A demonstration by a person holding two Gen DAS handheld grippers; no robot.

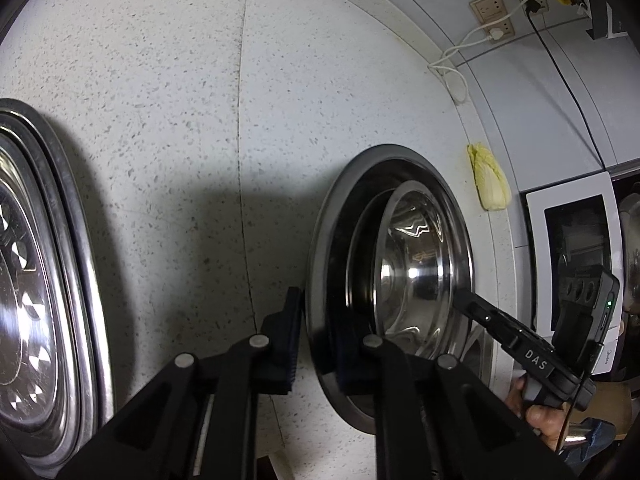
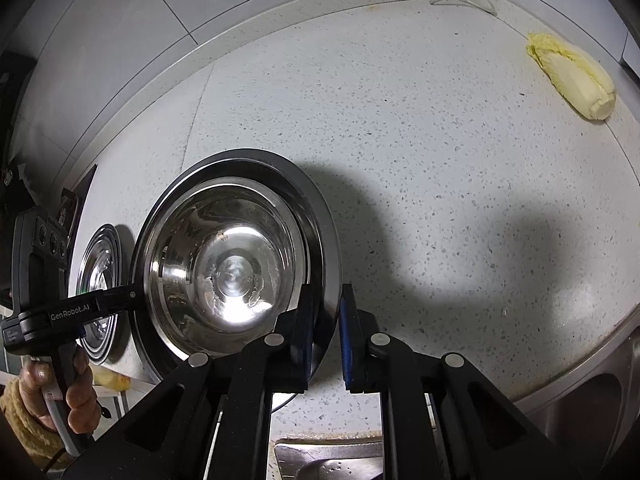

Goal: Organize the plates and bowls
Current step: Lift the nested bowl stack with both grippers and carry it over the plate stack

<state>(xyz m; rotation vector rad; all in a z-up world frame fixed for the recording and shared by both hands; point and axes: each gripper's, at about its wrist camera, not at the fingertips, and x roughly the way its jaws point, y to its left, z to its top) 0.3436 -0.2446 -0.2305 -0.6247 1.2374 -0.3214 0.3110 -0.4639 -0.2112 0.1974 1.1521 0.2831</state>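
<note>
A steel bowl is nested inside a wide steel plate, which rests on a speckled white countertop. The plate's rim is clamped on one side by the left gripper and on the opposite side by the right gripper, each with one finger inside the rim and one outside. "GenRobot.AI" is printed on the left gripper's side, and "DAS" is printed on the right one's. A second, perforated steel plate is seen well apart to the left. A yellow napa cabbage lies near the wall, beside a white microwave.
</note>
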